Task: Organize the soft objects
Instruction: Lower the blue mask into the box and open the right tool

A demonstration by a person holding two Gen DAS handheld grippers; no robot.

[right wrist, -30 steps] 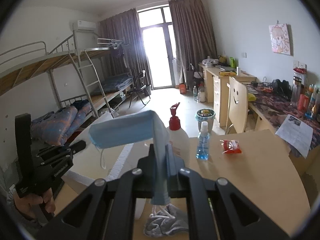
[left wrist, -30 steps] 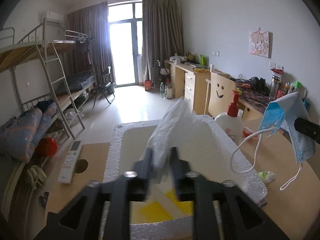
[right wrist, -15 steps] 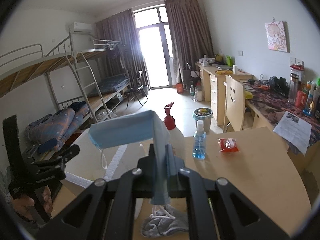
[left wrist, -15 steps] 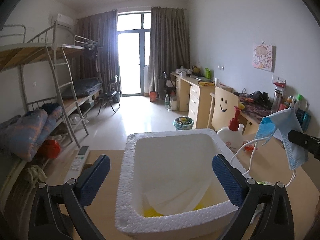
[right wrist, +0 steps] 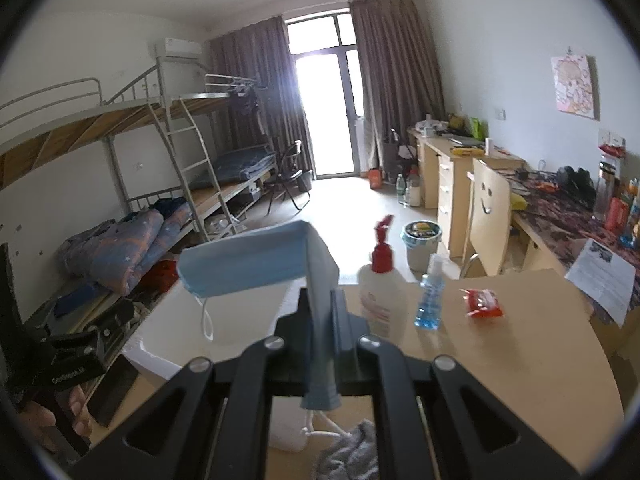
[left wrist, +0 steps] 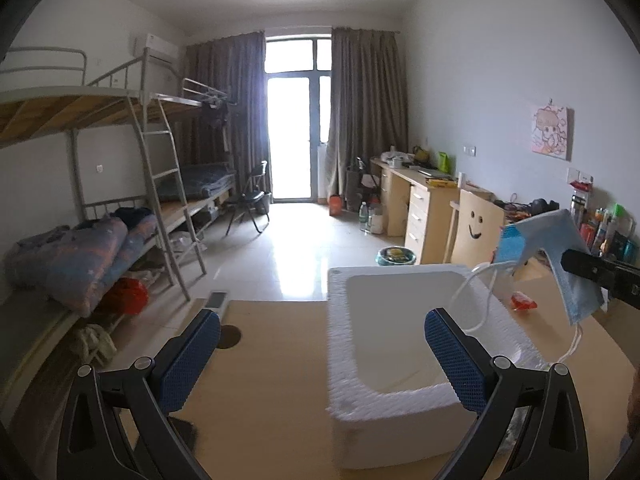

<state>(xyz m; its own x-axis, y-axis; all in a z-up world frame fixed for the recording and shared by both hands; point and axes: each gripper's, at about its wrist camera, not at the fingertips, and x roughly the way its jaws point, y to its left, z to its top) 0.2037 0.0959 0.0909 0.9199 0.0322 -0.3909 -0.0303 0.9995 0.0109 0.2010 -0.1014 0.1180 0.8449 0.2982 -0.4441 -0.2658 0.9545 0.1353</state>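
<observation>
A white foam box (left wrist: 400,344) stands on the wooden table (left wrist: 272,360); it also shows in the right wrist view (right wrist: 224,320). My left gripper (left wrist: 320,352) is open and empty, raised above the box's left rim. My right gripper (right wrist: 322,320) is shut on a blue face mask (right wrist: 256,256), whose ear loops hang down. In the left wrist view the mask (left wrist: 560,256) hangs over the box's right edge. A grey cloth (right wrist: 352,452) lies on the table under my right gripper.
A white pump bottle with a red top (right wrist: 380,284), a small blue bottle (right wrist: 430,300) and a red packet (right wrist: 482,304) stand on the table right of the box. A remote (left wrist: 218,302) lies at the table's far left edge. A smiley-face chair (left wrist: 476,232) stands behind the table.
My left gripper opened and let a white soft item drop into the box, then rose and shifted left. My right gripper keeps holding the mask near the box.
</observation>
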